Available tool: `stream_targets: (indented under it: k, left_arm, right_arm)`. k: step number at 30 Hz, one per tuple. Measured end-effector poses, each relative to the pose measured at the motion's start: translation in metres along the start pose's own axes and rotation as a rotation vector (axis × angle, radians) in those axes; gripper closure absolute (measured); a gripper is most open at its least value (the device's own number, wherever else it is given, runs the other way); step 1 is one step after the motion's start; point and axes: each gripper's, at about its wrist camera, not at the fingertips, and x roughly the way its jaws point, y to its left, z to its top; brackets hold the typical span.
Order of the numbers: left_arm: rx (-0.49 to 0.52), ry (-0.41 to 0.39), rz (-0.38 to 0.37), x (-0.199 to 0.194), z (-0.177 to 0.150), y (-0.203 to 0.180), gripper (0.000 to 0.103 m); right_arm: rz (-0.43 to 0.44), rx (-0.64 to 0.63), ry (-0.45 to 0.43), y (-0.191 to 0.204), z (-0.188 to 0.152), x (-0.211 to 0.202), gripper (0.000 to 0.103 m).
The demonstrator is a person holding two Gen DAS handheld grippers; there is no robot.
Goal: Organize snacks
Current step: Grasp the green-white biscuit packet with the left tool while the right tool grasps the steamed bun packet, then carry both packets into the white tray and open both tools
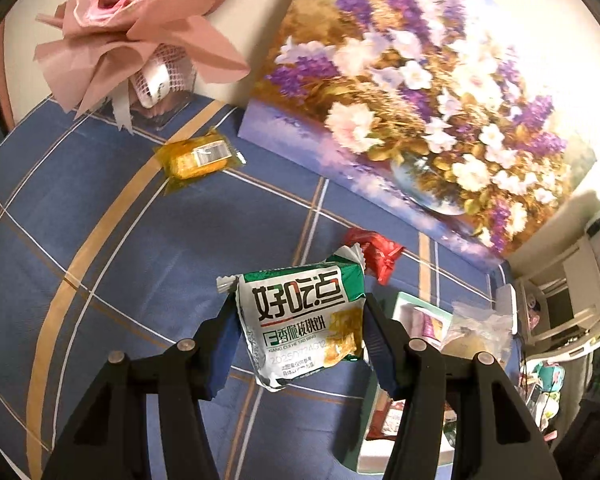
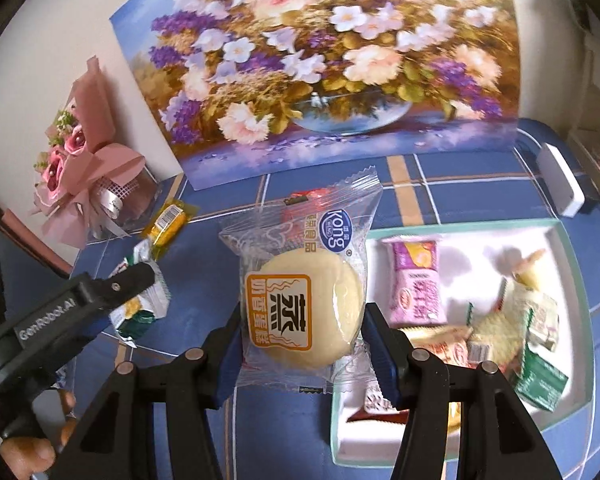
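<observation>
My left gripper [image 1: 298, 320] is shut on a green-and-white biscuit packet [image 1: 300, 320], held above the blue checked tablecloth [image 1: 140, 260]. It also shows in the right wrist view [image 2: 140, 300] at the left. My right gripper [image 2: 300, 320] is shut on a clear packet with a round pale steamed cake [image 2: 304, 304], held just left of the white tray [image 2: 572, 280]. The tray holds several snacks, among them a pink packet [image 2: 418, 284] and a green packet [image 2: 540, 376]. A yellow packet [image 1: 198, 158] and a red packet [image 1: 376, 254] lie on the cloth.
A flower painting [image 1: 420, 92] leans against the wall at the back. A pink bouquet [image 1: 140, 20] stands at the back left. A white box [image 2: 560, 184] lies at the table's right edge. Shelves [image 1: 572, 292] stand beyond the table.
</observation>
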Motion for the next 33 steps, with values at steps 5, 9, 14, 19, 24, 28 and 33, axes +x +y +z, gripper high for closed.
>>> stream_targets:
  k: [5, 9, 14, 19, 24, 28, 33]
  left_arm:
    - [0.036, -0.007, -0.002, -0.004, -0.005, -0.016, 0.043]
    - [0.069, -0.004, 0.006, -0.002, -0.009, -0.029, 0.043]
    - [0.12, 0.016, -0.012, 0.005, -0.018, -0.052, 0.043]
    - [0.212, 0.047, -0.049, 0.018, -0.033, -0.09, 0.043]
    - [0.305, 0.098, -0.076, 0.04, -0.053, -0.135, 0.043]
    - [0.37, 0.151, -0.091, 0.061, -0.066, -0.168, 0.043]
    - [0.41, 0.189, -0.097, 0.083, -0.075, -0.196, 0.043]
  right_arm:
    - [-0.004, 0.037, -0.004, -0.016, 0.0, -0.006, 0.044]
    - [-0.037, 0.067, 0.002, -0.035, 0.002, -0.006, 0.044]
    - [-0.101, 0.151, 0.004, -0.078, 0.003, -0.005, 0.044]
    - [-0.154, 0.259, -0.011, -0.127, -0.002, -0.01, 0.044]
    - [-0.22, 0.332, -0.011, -0.169, -0.005, -0.012, 0.044]
    - [-0.242, 0.382, -0.012, -0.195, -0.005, -0.013, 0.044]
    - [-0.252, 0.417, -0.008, -0.215, -0.005, -0.012, 0.044]
